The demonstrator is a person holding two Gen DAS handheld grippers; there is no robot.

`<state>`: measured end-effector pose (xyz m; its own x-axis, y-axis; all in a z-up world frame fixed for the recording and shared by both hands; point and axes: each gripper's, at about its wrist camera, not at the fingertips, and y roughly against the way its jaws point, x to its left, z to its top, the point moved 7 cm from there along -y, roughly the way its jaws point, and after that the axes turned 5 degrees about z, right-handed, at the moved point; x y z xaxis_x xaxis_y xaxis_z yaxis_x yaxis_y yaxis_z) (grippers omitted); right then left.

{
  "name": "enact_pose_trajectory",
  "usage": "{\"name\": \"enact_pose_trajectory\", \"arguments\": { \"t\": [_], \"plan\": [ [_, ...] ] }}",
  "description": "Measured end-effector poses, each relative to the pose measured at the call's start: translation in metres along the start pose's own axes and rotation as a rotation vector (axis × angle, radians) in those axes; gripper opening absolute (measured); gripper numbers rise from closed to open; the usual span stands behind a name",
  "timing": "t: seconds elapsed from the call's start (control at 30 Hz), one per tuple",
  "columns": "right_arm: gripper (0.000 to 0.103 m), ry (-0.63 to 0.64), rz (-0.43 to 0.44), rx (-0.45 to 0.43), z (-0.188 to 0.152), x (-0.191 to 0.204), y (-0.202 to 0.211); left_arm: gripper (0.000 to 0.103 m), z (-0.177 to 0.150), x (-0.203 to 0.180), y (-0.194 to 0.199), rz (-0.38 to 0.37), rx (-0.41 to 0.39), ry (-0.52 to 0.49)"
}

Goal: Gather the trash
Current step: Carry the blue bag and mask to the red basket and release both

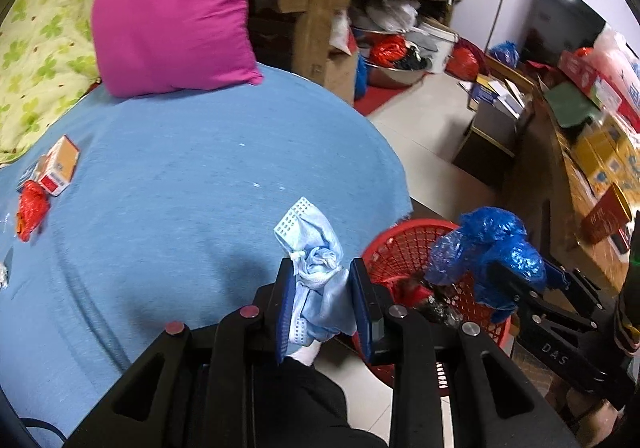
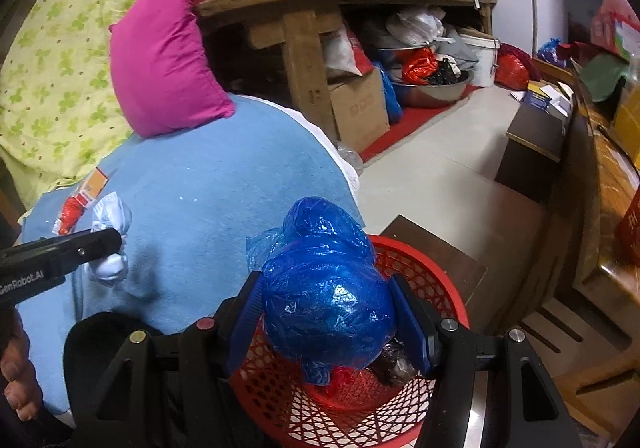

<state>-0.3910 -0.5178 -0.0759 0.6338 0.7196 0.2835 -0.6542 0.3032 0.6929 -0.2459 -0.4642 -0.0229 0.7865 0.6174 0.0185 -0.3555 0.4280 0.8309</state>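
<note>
Left wrist: left claw (image 1: 323, 302) clamps crumpled face mask (image 1: 316, 272) over bed (image 1: 180, 188) edge; swing it above red basket (image 1: 404, 248) before release.

Right wrist: right claw (image 2: 326, 322) pinches blue bag wad (image 2: 324, 308) above basket; lower, then open.

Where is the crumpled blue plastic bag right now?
The blue plastic bag is squeezed in the right tongs, directly above the red basket on the floor beside the blue-covered bed.
</note>
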Motion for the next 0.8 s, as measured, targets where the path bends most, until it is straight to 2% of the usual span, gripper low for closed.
{"name": "enact_pose_trajectory", "arguments": {
  "t": [0.5,0.8],
  "plan": [
    [0.066,-0.048,-0.051,0.046,-0.015,-0.032,-0.018,0.029,-0.013,-0.059,-0.029,-0.091,0.085,-0.145],
    [0.066,-0.065,-0.052,0.073,-0.022,-0.038,-0.026,0.029,-0.017,-0.071,-0.04,-0.093,0.112,-0.174]
  ]
}}
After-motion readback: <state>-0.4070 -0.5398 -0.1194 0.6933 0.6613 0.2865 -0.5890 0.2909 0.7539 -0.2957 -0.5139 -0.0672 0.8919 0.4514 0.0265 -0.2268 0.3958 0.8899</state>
